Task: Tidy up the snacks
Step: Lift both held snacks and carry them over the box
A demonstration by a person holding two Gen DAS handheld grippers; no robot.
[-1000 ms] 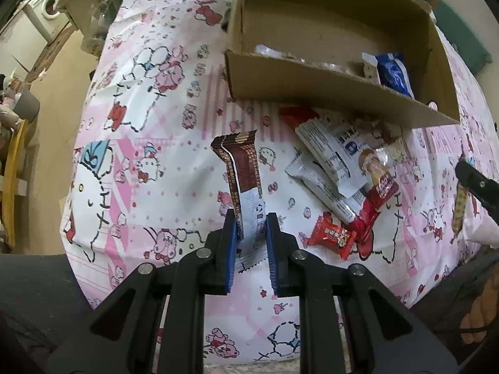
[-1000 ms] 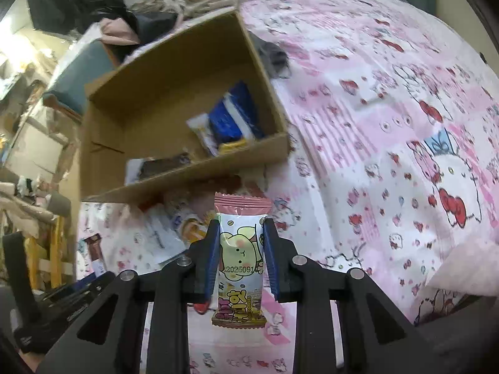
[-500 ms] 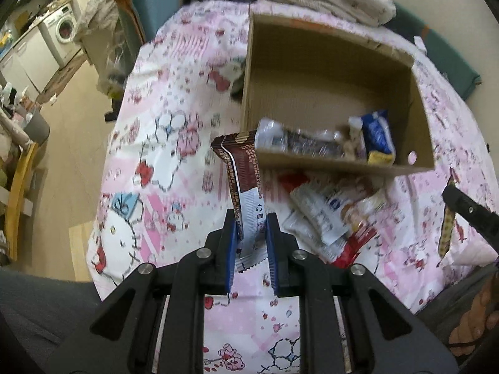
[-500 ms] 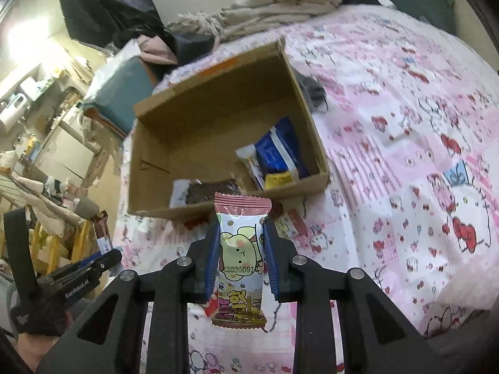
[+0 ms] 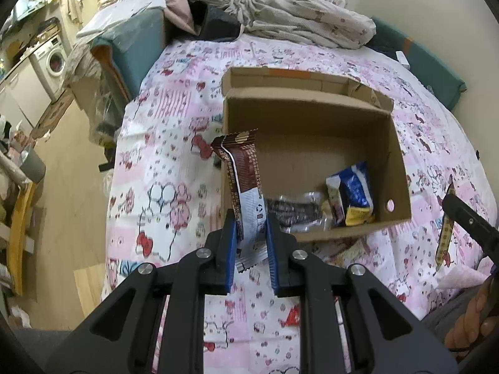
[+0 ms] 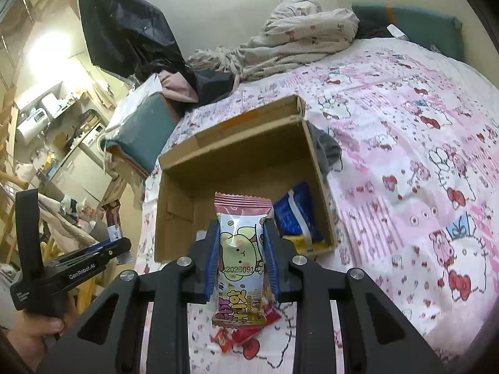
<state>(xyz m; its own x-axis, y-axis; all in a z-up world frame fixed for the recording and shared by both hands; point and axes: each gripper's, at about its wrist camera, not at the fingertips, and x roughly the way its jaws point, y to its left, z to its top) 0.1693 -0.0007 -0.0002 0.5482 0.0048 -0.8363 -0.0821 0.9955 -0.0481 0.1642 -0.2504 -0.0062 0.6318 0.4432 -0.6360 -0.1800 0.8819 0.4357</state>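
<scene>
My left gripper (image 5: 249,233) is shut on a long brown snack bar (image 5: 241,174) and holds it upright above the near-left corner of the open cardboard box (image 5: 312,106). My right gripper (image 6: 240,249) is shut on a pink cartoon snack packet (image 6: 241,249), held high over the box's near edge (image 6: 165,215). Inside the box lie a blue packet (image 5: 355,187), a dark clear-wrapped packet (image 5: 293,212) and a small pale packet. The left gripper also shows in the right wrist view (image 6: 93,249), at the left.
The box sits on a pink cartoon-print bedspread (image 5: 174,118). Loose red packets (image 6: 240,336) lie on the bed below my right gripper. Piled bedding (image 5: 299,18) is at the far end. The bed's left edge drops to a wood floor (image 5: 62,168).
Both grippers have risen and moved toward the box with their snacks. The loose packets in front of the box have dropped out of the left wrist view.
</scene>
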